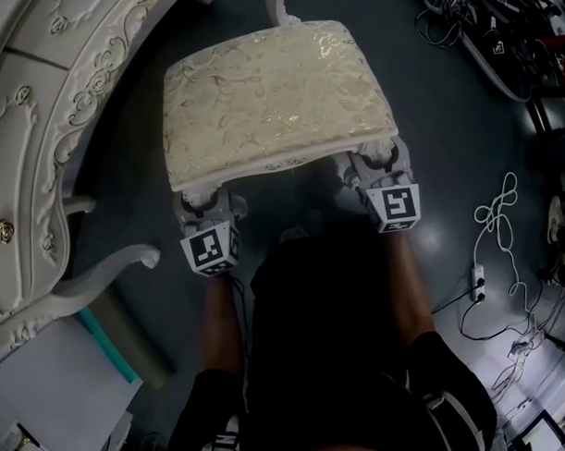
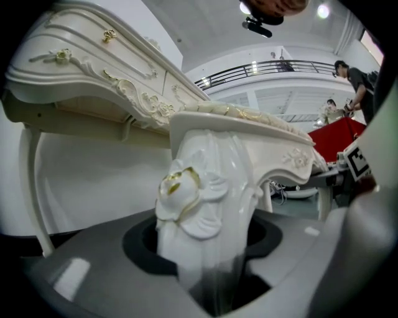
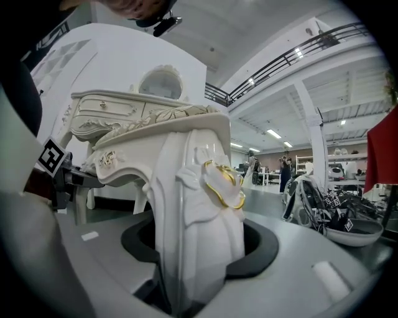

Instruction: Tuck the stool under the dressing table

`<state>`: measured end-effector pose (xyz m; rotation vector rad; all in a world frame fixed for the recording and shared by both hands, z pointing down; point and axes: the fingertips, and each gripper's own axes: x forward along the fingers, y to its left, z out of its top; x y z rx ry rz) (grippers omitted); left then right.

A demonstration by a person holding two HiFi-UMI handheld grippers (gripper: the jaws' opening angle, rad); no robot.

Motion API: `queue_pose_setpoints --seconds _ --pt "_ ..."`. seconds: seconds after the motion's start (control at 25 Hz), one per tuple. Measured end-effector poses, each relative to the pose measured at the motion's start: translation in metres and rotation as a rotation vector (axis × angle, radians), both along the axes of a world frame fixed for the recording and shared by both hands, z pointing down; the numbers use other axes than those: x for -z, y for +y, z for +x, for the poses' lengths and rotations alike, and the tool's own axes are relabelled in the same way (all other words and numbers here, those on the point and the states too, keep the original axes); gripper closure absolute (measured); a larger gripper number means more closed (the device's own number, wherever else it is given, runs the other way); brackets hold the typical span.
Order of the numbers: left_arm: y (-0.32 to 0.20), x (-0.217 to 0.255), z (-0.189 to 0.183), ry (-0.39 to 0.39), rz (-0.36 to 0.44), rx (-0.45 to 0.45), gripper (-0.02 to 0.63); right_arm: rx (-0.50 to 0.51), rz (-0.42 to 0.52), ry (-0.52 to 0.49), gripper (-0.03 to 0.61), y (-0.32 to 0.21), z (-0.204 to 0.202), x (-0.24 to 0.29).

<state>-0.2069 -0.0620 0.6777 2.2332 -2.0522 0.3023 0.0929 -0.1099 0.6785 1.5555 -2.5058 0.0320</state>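
Dark grey floor across the head view.

Along the left edge, a white dressing table with a curved front and gilt scrollwork.

Just right of that front, with a strip of floor between: the stool, a cream patterned cushion on a white carved frame. Near the table, not yet under it. Seen past the stool in both gripper views, the same table, drawers and carving facing this way.

At the bottom centre, a person in black, both forearms reaching up to the stool's near edge.

At the near-left corner of the seat, the left gripper, marker cube turned up toward the camera. Closed on the near-left leg: in the left gripper view, a white leg with a gilt-tipped carved flower rising upright out of the dark recess, grey jaws pressed against it on either side.

At the near-right corner, the right gripper, cube likewise up. Clamped the same way on the near-right leg, gold-edged flower carving just above the jaws.

On the floor at the right, well apart from the stool, a looped white cable and a small power strip.

Smallest, on the table's front at the far left, a gold knob.
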Motion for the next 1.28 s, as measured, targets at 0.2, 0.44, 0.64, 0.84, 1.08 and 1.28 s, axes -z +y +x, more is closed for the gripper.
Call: queue_pose_setpoints --seconds 0.2,0.44,0.64,0.84,1.08,1.28 --pt "-0.026 0.011 -0.018 -0.004 0.026 0.003 0.354 0.004 0.02 -0.006 0.33 -0.026 -0.018 0.011" --pt "-0.045 0.011 -0.029 0.008 0.023 0.013 0.354 0.008 0.024 0.005 0.33 -0.048 -0.029 0.014" --pt "-0.065 0.014 -0.039 -0.004 0.016 0.018 0.354 0.011 0.014 0.002 0.33 -0.068 -0.04 0.012" --pt "-0.084 0.018 -0.051 -0.007 0.01 0.027 0.353 0.019 0.008 -0.001 0.33 -0.09 -0.053 0.014" --pt "-0.1 0.035 -0.047 0.008 -0.022 0.057 0.353 0.052 -0.029 0.005 0.33 -0.115 -0.051 0.035" --pt "-0.091 0.038 -0.027 0.003 -0.018 0.144 0.353 0.127 -0.011 0.009 0.33 -0.13 -0.036 0.037"
